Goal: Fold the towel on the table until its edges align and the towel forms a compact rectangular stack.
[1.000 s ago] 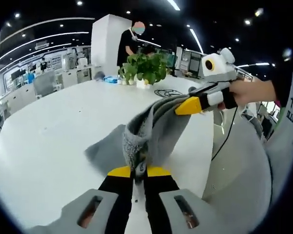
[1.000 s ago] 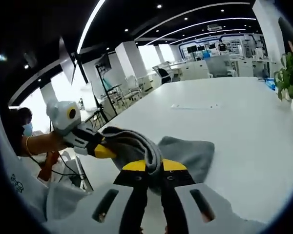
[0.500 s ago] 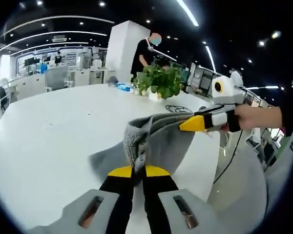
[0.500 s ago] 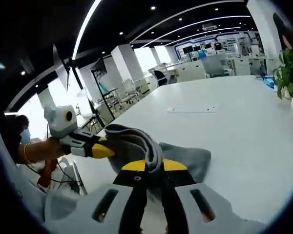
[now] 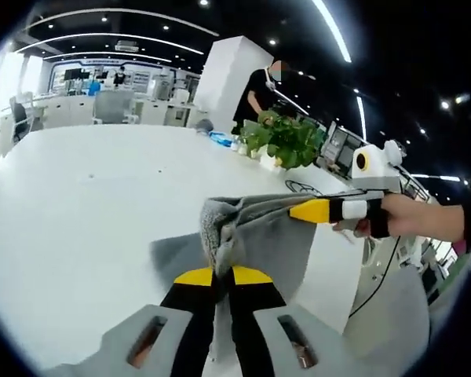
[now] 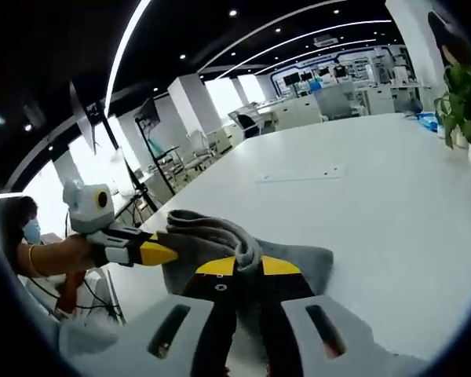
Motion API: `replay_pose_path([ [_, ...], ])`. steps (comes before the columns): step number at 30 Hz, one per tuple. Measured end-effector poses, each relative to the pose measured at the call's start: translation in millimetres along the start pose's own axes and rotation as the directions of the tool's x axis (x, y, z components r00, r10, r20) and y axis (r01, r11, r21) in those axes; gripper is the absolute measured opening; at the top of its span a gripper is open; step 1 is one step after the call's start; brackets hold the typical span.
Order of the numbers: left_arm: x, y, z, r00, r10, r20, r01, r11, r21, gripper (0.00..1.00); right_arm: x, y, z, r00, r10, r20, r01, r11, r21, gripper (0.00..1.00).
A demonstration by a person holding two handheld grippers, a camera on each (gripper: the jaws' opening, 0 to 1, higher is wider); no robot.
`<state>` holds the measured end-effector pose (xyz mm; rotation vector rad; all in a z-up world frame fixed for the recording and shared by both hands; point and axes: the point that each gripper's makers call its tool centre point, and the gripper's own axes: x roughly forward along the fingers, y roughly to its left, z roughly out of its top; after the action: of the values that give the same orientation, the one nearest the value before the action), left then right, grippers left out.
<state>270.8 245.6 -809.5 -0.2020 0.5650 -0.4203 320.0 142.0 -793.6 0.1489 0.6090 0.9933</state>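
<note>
Grey towel (image 5: 259, 236), fold step in hand: left tool (image 5: 214, 276) and right tool (image 6: 240, 267) each pinch a raised edge above white tabletop (image 5: 78, 204); next, carry both edges forward onto the part lying beyond the tools.

Grey towel (image 5: 259, 236), soft terry texture, sits lower centre of left gripper view. Near edge lifted off white table (image 5: 78, 220), bunched into thick rolled fold running from lower centre toward centre right; rest of cloth drapes down, lower part lying on table surface near its edge. Not flat, not yet compact rectangle.

In right gripper view towel (image 6: 220, 239) sits lower centre: raised, rumpled ridge spanning left to centre, flatter grey panel spread on table behind it at centre right.
</note>
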Motion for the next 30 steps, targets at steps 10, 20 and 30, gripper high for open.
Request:
replay_pose_path([
  [10,24,19.4,-4.7,1.0,0.026,0.002,-0.026,0.999,-0.039,0.06,29,-27,-5.1,0.999,-0.026,-0.029,0.026,1.0,0.005,0.07],
  [20,42,37.8,-21.1,0.998,0.055,-0.034,-0.058,0.995,-0.086,0.06,53,-46,-19.2,0.997,-0.03,-0.075,0.031,0.999,0.007,0.07],
  [30,56,50.3,-41.9,0.996,0.062,-0.068,-0.07,0.99,-0.125,0.06,70,-60,-35.4,0.991,-0.023,-0.132,0.019,0.999,-0.032,0.07],
])
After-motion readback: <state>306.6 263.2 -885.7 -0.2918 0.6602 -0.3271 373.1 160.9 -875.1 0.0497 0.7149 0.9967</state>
